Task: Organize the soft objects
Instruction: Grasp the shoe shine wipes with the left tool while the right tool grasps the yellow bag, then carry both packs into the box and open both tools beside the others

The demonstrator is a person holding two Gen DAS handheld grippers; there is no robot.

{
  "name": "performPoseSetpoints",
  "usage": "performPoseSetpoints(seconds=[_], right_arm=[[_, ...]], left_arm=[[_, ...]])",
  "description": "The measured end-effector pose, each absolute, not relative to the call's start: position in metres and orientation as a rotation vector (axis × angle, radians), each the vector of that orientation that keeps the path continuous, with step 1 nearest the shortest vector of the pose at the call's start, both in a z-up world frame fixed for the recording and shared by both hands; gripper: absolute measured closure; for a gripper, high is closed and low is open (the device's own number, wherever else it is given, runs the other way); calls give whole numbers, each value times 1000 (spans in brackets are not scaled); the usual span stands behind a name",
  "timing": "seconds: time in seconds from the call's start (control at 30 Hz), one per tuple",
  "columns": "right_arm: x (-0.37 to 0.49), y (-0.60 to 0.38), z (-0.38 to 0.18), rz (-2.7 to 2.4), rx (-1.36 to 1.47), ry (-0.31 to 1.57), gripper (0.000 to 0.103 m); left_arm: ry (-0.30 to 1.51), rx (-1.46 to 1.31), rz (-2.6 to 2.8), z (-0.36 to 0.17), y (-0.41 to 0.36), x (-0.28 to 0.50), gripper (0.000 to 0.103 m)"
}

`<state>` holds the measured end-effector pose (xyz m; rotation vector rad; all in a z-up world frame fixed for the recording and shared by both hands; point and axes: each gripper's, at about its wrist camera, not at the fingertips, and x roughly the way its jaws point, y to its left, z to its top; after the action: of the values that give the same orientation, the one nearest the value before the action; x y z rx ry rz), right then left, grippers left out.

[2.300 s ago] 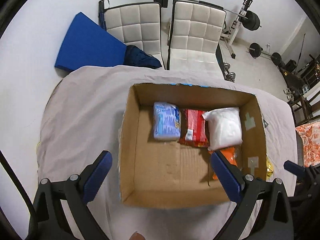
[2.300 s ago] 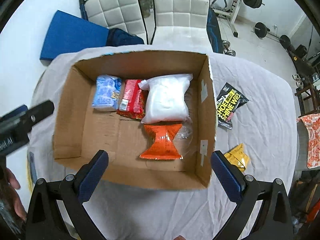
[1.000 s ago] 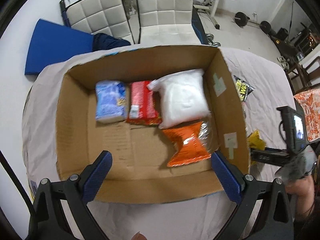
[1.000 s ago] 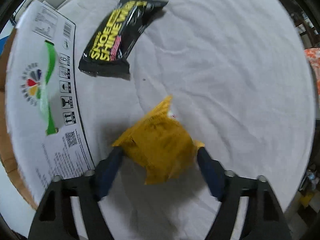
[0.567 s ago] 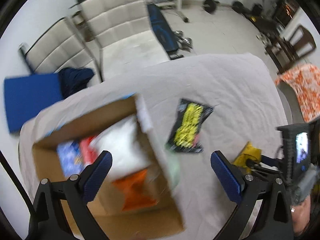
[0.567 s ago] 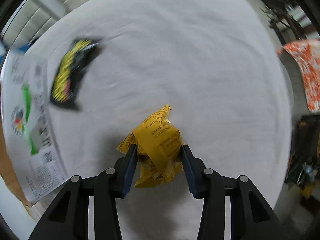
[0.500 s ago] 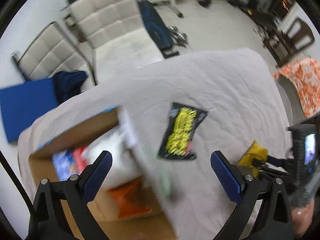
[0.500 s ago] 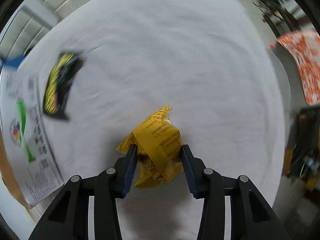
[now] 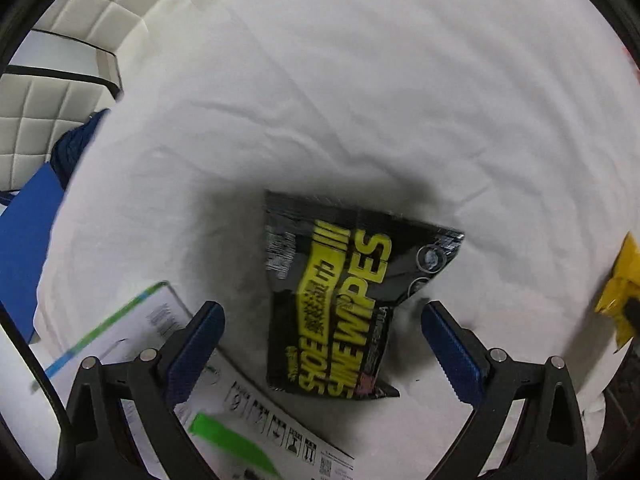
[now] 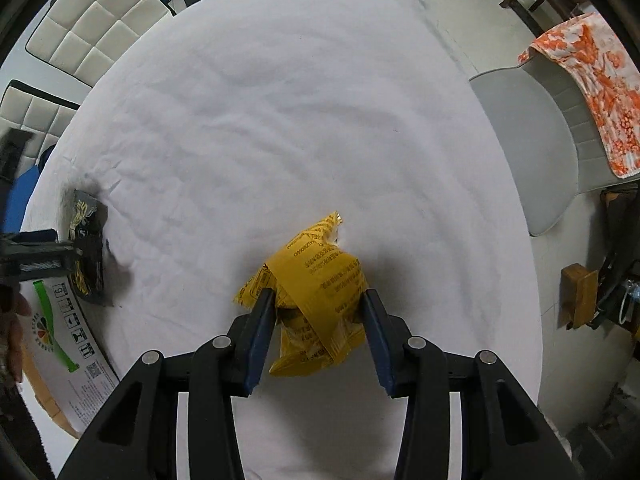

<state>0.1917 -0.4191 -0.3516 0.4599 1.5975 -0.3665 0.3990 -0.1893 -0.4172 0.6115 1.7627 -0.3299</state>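
A black and yellow shoe wipes packet (image 9: 340, 304) lies flat on the white cloth. My left gripper (image 9: 322, 336) hangs open just over it, a finger on each side, not touching. The crumpled yellow packet (image 10: 316, 304) is squeezed between the pads of my right gripper (image 10: 318, 320), shut on it and lifted off the cloth. That yellow packet (image 9: 622, 300) also shows at the right edge of the left wrist view. From the right wrist view the wipes packet (image 10: 86, 252) sits far left under the left gripper.
The cardboard box (image 9: 168, 364) shows its white printed outer wall at lower left, close to the left finger; the box (image 10: 60, 344) is also at lower left in the right wrist view. White padded chairs (image 10: 92, 12) stand behind the table. A grey chair with an orange cloth (image 10: 580, 80) is at right.
My left gripper swung from over the box to the right and dropped low over the wipes packet. My right gripper closed on the yellow packet and lifted it off the cloth.
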Motion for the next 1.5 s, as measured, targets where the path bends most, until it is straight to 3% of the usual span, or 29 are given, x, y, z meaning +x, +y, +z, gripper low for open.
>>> performPoseSetpoints(seconds=[0.1, 0.23, 0.37, 0.47, 0.7, 0.77, 0.83, 0.97, 1.1, 1.2, 1.27, 1.4, 1.5], right_arm=[[203, -424, -357, -351, 464, 1615, 56], [208, -430, -365, -329, 485, 1633, 51], [208, -444, -368, -275, 564, 1668, 47], [204, -449, -358, -242, 558, 1656, 37], [222, -439, -362, -219, 386, 1655, 37], [229, -437, -373, -208, 347, 1667, 50], [234, -433, -384, -199, 329, 1681, 51], [235, -419, -392, -197, 290, 1693, 50], [232, -407, -399, -148, 299, 1767, 48], [229, -407, -394, -105, 334, 1778, 37], [230, -409, -381, -121, 282, 1742, 37], [237, -402, -374, -103, 223, 1745, 37], [229, -406, -381, -94, 188, 1771, 38]], left_arm=[[1788, 540, -331, -423, -184, 396, 13], [1802, 412, -336, -417, -179, 386, 49], [1798, 391, -362, -415, -188, 352, 49], [1792, 340, -374, -416, -193, 326, 49], [1746, 253, -312, -419, -187, 296, 48], [1738, 269, -310, -420, -185, 284, 48], [1735, 280, -311, -422, -186, 277, 48], [1731, 299, -321, -423, -192, 272, 44], [1723, 338, -330, -422, -205, 278, 34], [1712, 339, -324, -425, -214, 278, 33], [1711, 340, -329, -427, -215, 272, 33], [1705, 272, -306, -419, -199, 260, 50], [1731, 146, -281, -421, -184, 251, 51]])
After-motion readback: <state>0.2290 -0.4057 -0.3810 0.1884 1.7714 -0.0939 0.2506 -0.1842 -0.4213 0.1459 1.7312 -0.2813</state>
